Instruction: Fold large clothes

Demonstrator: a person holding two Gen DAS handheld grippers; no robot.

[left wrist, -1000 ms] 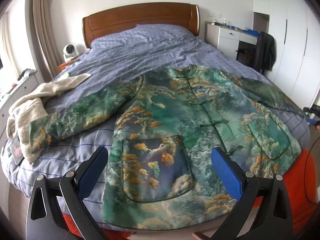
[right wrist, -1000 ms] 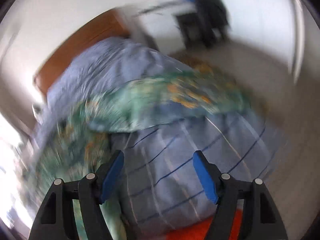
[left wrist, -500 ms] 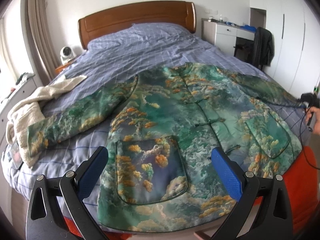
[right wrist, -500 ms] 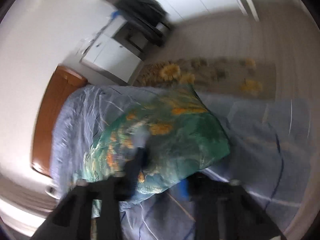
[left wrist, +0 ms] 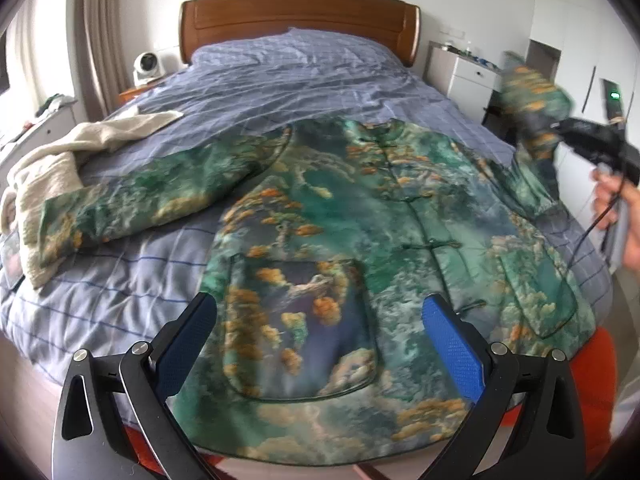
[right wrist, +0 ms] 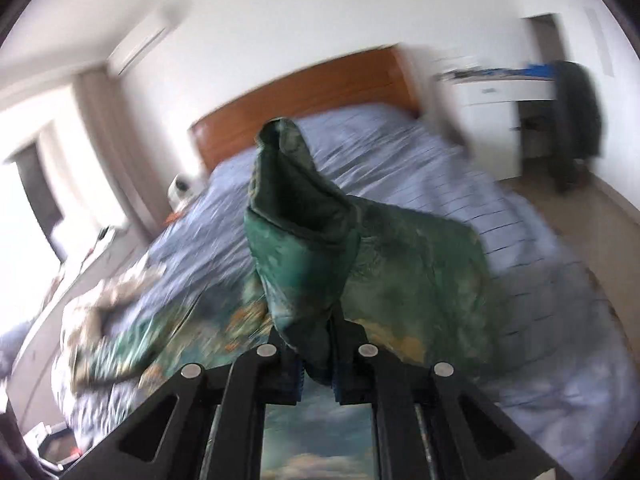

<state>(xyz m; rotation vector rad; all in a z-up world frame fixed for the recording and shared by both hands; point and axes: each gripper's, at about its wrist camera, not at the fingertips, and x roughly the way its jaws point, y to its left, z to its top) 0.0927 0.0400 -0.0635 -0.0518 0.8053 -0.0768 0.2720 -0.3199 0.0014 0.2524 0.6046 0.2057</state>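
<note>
Green floral satin jacket [left wrist: 360,248] flat on blue checked bed [left wrist: 288,80], cream knit sweater [left wrist: 52,168] beside left sleeve, left tongs [left wrist: 320,344] spread empty, right tongs [right wrist: 318,372] pinching lifted right sleeve cuff [right wrist: 296,216].

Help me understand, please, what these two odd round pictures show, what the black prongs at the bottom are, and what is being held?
No robot here: a person carries a hand-held two-finger gripper in each hand, each with a fisheye camera looking along its fingers. The left view shows the open left gripper above a green patterned jacket spread on the bed, beside a cream garment. The right gripper is shut on the jacket's sleeve, lifting it; that view is motion-blurred.
</note>
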